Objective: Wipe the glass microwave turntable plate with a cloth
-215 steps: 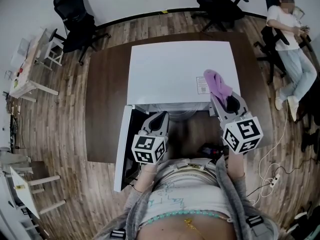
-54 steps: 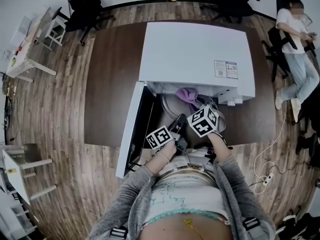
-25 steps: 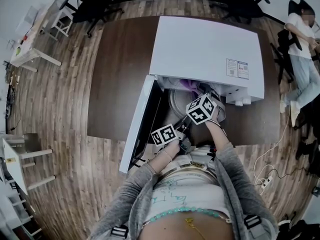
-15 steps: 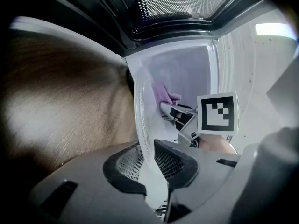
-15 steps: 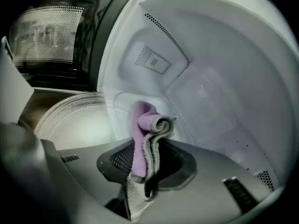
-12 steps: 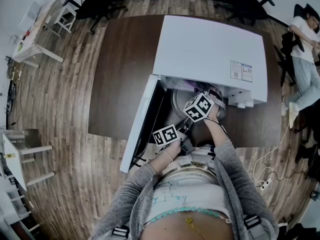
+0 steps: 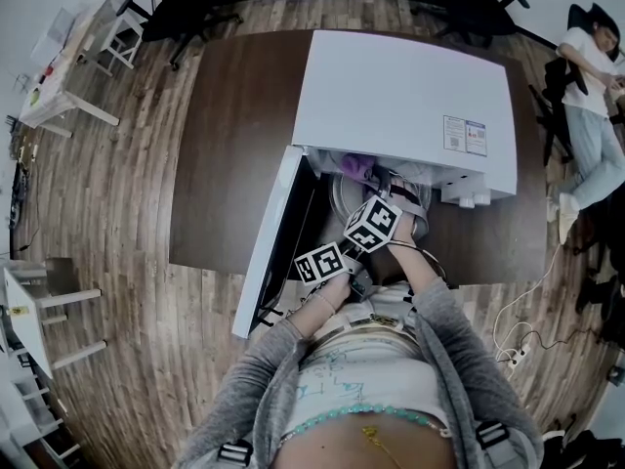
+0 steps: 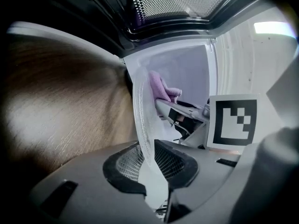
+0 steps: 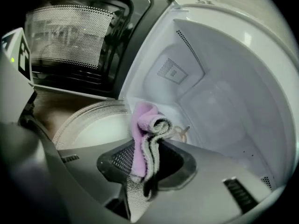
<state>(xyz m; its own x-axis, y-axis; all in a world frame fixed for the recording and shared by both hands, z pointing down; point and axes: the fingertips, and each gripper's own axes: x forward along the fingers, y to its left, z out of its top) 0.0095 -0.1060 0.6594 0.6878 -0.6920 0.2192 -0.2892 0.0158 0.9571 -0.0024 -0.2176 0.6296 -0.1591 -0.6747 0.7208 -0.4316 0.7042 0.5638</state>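
Note:
The glass turntable plate point(image 7: 339, 197) sticks partway out of the open white microwave point(image 7: 410, 96). My left gripper point(image 7: 346, 250) is shut on the plate's near rim; the left gripper view shows the plate point(image 8: 142, 125) edge-on between the pads. My right gripper point(image 7: 367, 186) is shut on a folded purple and grey cloth point(image 7: 356, 167) and holds it over the plate. In the right gripper view the cloth point(image 9: 145, 141) bulges out of the jaws above the plate point(image 9: 91, 122). From the left gripper view the cloth point(image 8: 161, 85) lies against the plate's face.
The microwave door point(image 7: 266, 247) hangs open at the left, its mesh window point(image 9: 70, 31) close to my right gripper. The roller ring point(image 9: 181, 133) lies on the cavity floor. The microwave stands on a dark brown table point(image 7: 229, 154). A person point(image 7: 591, 96) sits far right among office chairs.
My right gripper has slid left and towards me with the cloth across the plate and rolled a little. The left gripper and the plate have stayed where they were.

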